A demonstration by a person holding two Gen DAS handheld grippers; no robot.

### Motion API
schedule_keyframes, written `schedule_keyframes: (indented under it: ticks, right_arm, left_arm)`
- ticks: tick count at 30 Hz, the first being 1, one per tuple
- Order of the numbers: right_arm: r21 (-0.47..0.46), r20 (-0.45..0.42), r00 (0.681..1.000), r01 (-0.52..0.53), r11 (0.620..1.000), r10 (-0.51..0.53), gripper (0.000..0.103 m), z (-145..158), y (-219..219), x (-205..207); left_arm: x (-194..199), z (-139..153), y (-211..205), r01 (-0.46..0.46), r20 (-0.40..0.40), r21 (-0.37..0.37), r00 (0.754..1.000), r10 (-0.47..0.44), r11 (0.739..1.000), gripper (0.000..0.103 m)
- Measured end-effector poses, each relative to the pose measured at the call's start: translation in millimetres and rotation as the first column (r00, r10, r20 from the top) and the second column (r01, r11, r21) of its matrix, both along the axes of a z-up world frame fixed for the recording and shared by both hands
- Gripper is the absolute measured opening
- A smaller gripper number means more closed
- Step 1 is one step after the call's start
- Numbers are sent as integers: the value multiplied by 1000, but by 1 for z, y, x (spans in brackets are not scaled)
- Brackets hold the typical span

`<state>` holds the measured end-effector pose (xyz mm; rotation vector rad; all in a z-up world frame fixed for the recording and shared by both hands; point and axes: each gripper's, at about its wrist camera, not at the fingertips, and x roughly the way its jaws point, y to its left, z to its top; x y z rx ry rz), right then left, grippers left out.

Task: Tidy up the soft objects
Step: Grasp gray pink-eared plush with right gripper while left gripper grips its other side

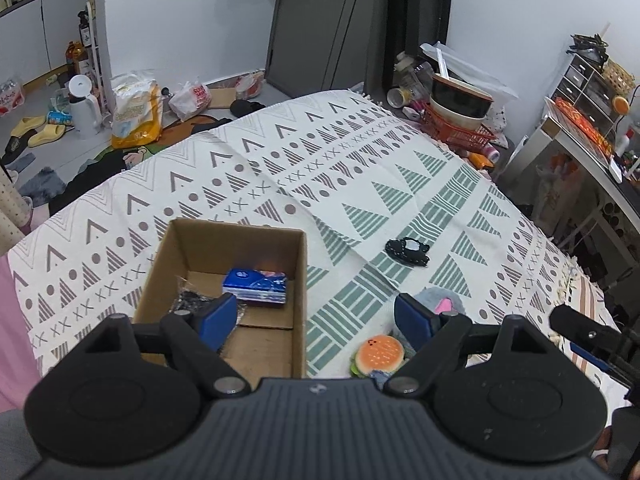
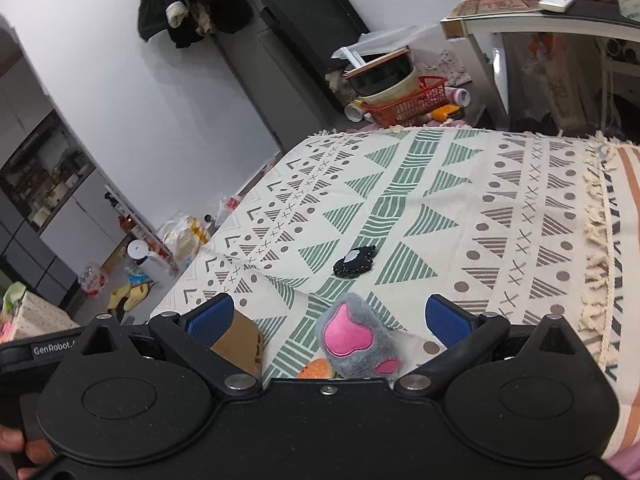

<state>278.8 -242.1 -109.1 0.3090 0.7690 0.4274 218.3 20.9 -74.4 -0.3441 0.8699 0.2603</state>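
Observation:
An open cardboard box sits on the patterned cloth and holds a blue tissue pack and a black crinkly item. My left gripper hangs open over the box's right wall, empty. A burger-shaped soft toy and a grey plush paw with pink pads lie right of the box. A small black-and-white soft item lies farther out. My right gripper is open, its fingers either side of the grey paw, above it.
An orange basket with stacked bowls stands past the cloth's far edge. A desk with clutter is at the right. Bags, slippers and a white kettle litter the floor at the left. The cloth's fringed edge runs along the right.

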Motion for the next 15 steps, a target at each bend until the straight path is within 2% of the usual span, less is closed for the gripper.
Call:
schedule_keyframes:
  ticks: [3,4,5,7,12,15]
  right_arm:
    - [13,40,999,-26,1000,26,102,-11,3,1]
    - [9,41,999,-32,999,31,97,-17,6,3]
    - [6,30,999,-36,999,35,86,-23,9,6]
    - [25,2,998,-57,998,57,75,-34,13,11]
    - [-26,2,995,-97,995,97,72,-48,26,15]
    - [-26,2,991,-131,991,132,72,-54,32,21]
  left_arm:
    - [2,-5,-3,4,-1,-8,1000,-4,1000,84]
    - [4,-8,-5,13,-7,-4,1000,-13,1000,84]
    - [6,-10,-7,21,-15,2,1000,-21,1000,84]
    - [9,-13,-9,34,-21,13,999,-33,999,82]
    - [18,-20,-17,64,-8,17,998,-64,998,81]
    - [29,-30,-22,80,-16,24,997,-80,996,81]
